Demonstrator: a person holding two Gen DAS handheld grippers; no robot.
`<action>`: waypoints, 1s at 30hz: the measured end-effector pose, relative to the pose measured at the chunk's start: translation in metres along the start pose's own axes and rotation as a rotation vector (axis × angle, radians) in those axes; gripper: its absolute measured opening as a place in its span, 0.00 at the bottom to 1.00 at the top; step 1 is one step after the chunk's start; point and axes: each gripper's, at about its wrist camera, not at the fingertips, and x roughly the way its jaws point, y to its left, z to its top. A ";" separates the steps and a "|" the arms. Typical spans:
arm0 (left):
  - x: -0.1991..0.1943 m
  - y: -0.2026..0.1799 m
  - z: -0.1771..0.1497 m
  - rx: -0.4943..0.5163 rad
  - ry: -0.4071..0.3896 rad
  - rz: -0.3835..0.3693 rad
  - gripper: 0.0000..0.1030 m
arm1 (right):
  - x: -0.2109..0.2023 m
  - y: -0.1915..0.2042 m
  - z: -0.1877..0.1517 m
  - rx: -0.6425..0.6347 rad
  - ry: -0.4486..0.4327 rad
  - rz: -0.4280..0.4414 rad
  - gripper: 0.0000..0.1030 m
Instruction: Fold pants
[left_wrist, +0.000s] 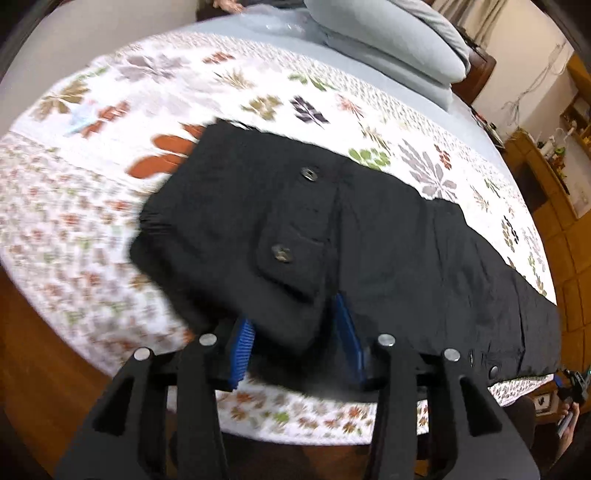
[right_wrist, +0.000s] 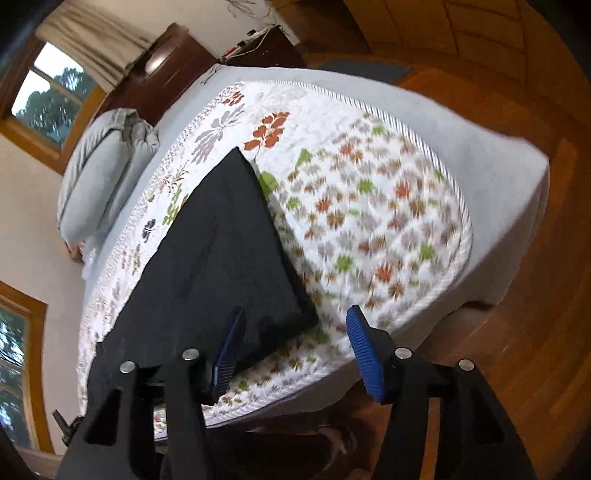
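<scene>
Black pants (left_wrist: 332, 229), woven cloth, two metal buttons on flap, lie lengthwise on bed quilt (left_wrist: 110, 206); quilt white, stitched, floral print. Waist end doubled over. Left gripper (left_wrist: 295, 350): ribbed blue pads parted, folded edge between them, not pinched. Right gripper (right_wrist: 295, 347): jaws wide, released, over pants corner (right_wrist: 295, 317). Grey pillows (right_wrist: 99, 177) at headboard.
</scene>
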 end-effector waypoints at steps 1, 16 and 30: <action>-0.010 0.001 -0.001 0.003 -0.021 0.013 0.42 | 0.001 -0.002 -0.003 0.011 -0.002 0.009 0.57; -0.044 -0.087 0.014 0.202 -0.236 0.142 0.98 | 0.011 -0.021 -0.028 0.207 -0.091 0.211 0.78; 0.013 -0.096 0.008 0.117 -0.131 0.036 0.98 | 0.037 -0.022 -0.034 0.315 -0.129 0.366 0.90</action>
